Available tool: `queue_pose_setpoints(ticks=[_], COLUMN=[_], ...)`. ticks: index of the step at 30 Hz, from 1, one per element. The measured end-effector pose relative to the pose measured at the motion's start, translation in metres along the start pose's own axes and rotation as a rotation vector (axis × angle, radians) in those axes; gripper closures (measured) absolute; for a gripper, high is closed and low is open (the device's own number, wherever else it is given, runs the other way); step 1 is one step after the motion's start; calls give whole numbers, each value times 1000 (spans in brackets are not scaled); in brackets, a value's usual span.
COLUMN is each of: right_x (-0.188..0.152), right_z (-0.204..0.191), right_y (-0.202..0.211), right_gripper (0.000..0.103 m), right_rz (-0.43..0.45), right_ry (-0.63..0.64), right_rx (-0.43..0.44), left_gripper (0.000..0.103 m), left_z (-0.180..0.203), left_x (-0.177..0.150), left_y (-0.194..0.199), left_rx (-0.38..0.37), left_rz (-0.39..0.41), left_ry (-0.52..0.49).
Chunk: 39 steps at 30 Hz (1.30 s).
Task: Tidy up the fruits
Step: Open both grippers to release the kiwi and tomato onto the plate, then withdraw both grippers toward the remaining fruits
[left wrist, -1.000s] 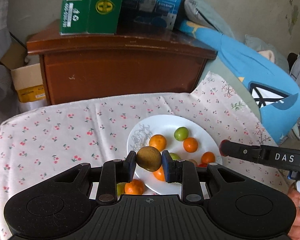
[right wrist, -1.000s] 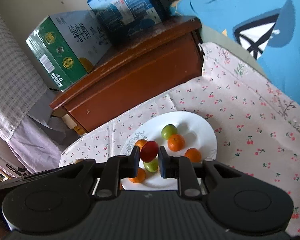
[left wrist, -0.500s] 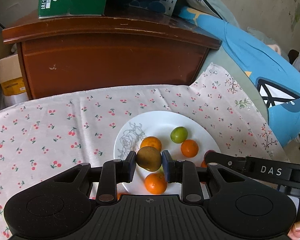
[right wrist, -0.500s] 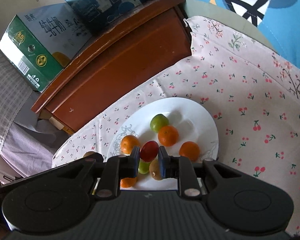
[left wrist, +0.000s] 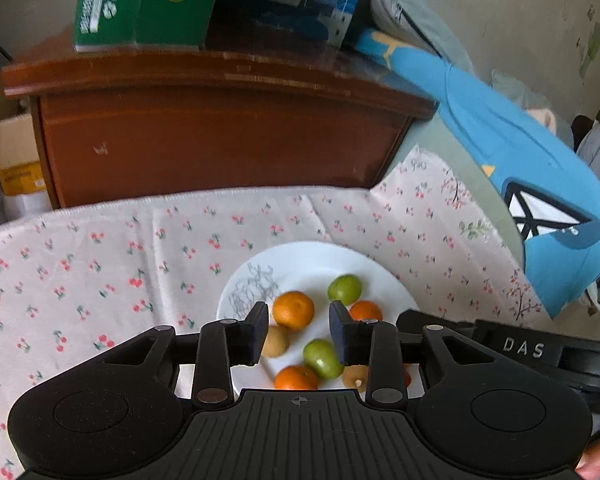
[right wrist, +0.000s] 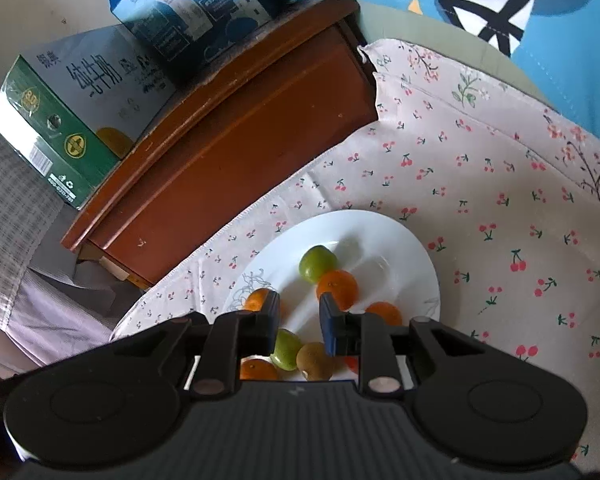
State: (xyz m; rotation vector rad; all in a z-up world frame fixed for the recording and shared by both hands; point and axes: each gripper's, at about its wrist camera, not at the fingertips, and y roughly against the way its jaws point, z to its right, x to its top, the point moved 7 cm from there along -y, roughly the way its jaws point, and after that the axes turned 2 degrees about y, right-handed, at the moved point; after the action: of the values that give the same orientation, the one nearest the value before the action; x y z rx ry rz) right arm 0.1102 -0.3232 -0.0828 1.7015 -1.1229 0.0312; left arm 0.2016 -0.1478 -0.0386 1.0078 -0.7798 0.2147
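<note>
The left gripper [left wrist: 298,330] is spread wide with nothing between its fingers, hanging over the white plate [left wrist: 312,262] on the cherry-print cloth [left wrist: 100,264]. A brown kiwi [left wrist: 276,341] lies on the plate at its 9 o'clock edge, beside a tangerine [left wrist: 293,310]. The right gripper [right wrist: 299,320] is parted and empty too; a second kiwi [right wrist: 314,361] and a green plum [right wrist: 287,349] lie below it at 6 o'clock.

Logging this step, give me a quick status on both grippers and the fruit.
Left gripper open, empty. Right gripper open, empty. Oranges, green fruits and brown kiwis all on the round white plate. Nothing blocking.
</note>
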Motion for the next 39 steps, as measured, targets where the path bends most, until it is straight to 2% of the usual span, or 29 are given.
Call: queue_pose_setpoints(ticks=[1, 3, 5, 16, 22, 39], right_x=[0, -2, -4, -33, -53, -102], right_z=[-1, -4, -6, -30, -30, -44], right_y=[1, 4, 6, 20, 25, 23], right_gripper=[79, 77, 73, 67, 67, 66], right_rz=[0, 1, -2, -54, -105, -208], right_ry=[5, 26, 44, 209, 233, 416], right_rx=[2, 3, 6, 55, 78, 102], left_gripper=[69, 59, 54, 51, 51, 51], left_z=[0, -1, -3, -20, -29, -48], left_x=[1, 3, 3, -18, -30, -85], left_y=[4, 11, 17, 40, 49, 49], left_rx=[4, 13, 28, 82, 113, 146], left_rz=[9, 25, 32, 25, 28, -65], left_ry=[-3, -3, -2, 37, 32, 62])
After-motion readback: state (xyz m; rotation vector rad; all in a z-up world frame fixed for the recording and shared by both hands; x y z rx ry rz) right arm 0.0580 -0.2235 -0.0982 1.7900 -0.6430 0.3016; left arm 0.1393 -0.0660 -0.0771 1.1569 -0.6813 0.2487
